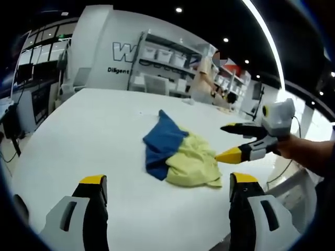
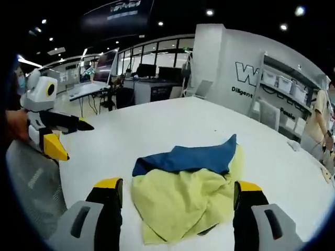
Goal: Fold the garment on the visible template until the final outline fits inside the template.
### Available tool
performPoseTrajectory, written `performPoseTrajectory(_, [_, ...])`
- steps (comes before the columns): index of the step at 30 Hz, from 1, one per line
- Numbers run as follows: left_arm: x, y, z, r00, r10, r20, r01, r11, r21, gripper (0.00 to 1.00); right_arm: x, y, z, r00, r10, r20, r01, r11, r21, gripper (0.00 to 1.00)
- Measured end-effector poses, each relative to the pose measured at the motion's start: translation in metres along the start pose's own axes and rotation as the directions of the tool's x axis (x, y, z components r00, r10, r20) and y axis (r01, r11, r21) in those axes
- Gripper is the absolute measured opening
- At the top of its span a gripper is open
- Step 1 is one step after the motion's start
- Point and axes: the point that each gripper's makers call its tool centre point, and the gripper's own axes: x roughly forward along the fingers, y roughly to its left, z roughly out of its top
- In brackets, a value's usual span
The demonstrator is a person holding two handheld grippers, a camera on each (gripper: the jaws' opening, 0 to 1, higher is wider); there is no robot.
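My left gripper (image 1: 167, 180) wide apart, empty, my right gripper (image 2: 178, 184) spread too, straddling the crumpled yellow-and-blue cloth garment (image 2: 186, 188) on the white table (image 2: 157, 125), gripping nothing.

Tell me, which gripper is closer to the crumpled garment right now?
The right gripper: one yellow tip sits right at the edge of the yellow and blue garment on the table. The left gripper hangs off to the side, clear of the cloth. Both are open.

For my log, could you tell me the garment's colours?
Blue and pale yellow garment; clearest in right gripper view.
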Motion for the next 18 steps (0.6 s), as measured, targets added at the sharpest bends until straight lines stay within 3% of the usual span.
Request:
performPoseTrajectory(11, [-0.001, 0.002, -0.001, 1.0, 0.006, -0.002, -0.006, 1.0, -0.004, 0.92, 0.046, 0.016, 0.009, 0.997, 0.059, -0.046, -0.064, 0.991, -0.121, 0.86])
performPoseTrajectory(18, [-0.001, 0.002, 0.0, 1.0, 0.008, 0.002, -0.008, 1.0, -0.009, 0.91, 0.068, 0.022, 0.004, 0.992, 0.084, -0.092, -0.099, 0.98, -0.174, 0.81])
